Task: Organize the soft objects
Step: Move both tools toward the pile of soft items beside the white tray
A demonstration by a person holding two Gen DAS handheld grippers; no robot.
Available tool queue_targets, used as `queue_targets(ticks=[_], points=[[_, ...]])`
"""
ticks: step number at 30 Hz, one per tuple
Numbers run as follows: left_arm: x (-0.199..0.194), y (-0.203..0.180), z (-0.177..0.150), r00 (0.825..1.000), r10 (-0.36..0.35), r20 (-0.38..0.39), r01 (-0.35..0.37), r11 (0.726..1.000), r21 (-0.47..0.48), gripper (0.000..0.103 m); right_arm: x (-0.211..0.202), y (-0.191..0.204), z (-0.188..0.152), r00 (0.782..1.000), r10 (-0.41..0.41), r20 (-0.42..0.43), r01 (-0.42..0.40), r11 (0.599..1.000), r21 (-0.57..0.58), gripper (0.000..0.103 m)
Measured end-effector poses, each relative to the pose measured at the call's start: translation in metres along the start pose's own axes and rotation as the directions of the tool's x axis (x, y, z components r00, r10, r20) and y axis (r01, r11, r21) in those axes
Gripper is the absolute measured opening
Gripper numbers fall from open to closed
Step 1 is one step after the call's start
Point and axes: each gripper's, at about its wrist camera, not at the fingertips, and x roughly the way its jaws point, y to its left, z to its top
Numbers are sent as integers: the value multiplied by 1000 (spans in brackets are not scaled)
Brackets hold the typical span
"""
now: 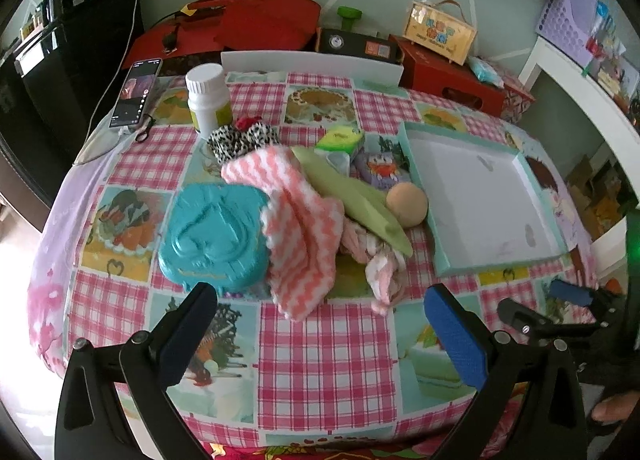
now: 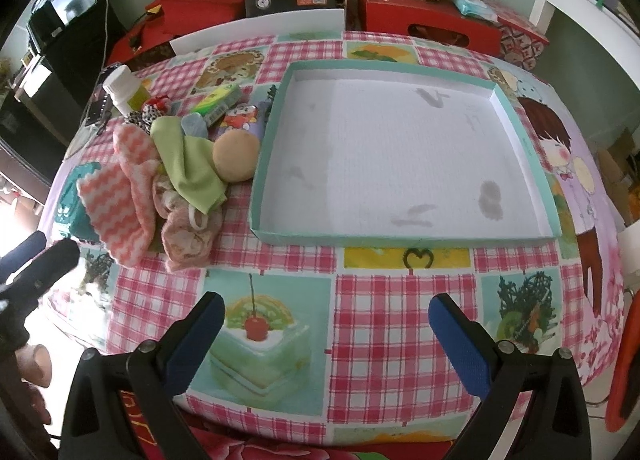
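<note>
Left gripper (image 1: 320, 324) spread wide, nothing between pads, above checked tablecloth (image 1: 324, 360); right gripper (image 2: 326, 334) likewise spread and empty; pink-white cloth (image 1: 300, 236) heaped with green cloth (image 1: 352, 196) and tan ball (image 1: 407, 204), just left of teal tray (image 2: 400, 234).

Tablecloth (image 2: 372, 324) is pink-and-white gingham with cake pictures. Pink-and-white zigzag cloth (image 1: 300, 236) mid-frame, lime green cloth (image 1: 352, 196) over it, teal plastic case (image 1: 212, 236) at left, mint-rimmed white tray (image 2: 404, 156), black-and-white spotted scrunchie (image 1: 240, 142).
</note>
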Motion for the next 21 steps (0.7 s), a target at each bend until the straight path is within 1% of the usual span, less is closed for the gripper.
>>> queue_targets(ticks=[5, 10, 11, 14, 17, 18, 19, 20, 21], points=[[-2, 14, 28, 999, 20, -26, -21, 1000, -20, 103, -5, 14, 15, 998, 44, 51, -42, 998, -39, 103], [5, 23, 59, 997, 49, -57, -51, 998, -32, 103, -13, 35, 36, 988, 113, 110, -103, 991, -90, 103], [8, 25, 66, 997, 44, -70, -47, 998, -40, 103, -12, 39, 40, 985, 124, 117, -114, 989, -94, 103], [17, 28, 79, 994, 7, -113, -14, 998, -61, 103, -9, 50, 56, 980, 153, 127, -139, 984, -111, 103], [26, 22, 90, 990, 39, -135, -42, 999, -20, 102, -5, 60, 68, 979, 163, 121, -146, 980, -133, 101], [30, 21, 93, 989, 39, -143, -41, 999, -15, 102, -2, 64, 72, 978, 176, 116, -159, 977, -141, 99], [34, 21, 96, 988, 35, -152, -37, 999, -13, 98, 0, 66, 74, 977, 184, 112, -167, 975, -146, 97], [40, 20, 100, 986, 31, -166, -34, 999, -13, 91, 3, 69, 76, 976, 193, 104, -176, 973, -152, 96], [45, 20, 102, 983, 32, -180, -35, 999, -10, 89, 8, 74, 78, 975, 201, 93, -184, 969, -162, 93]])
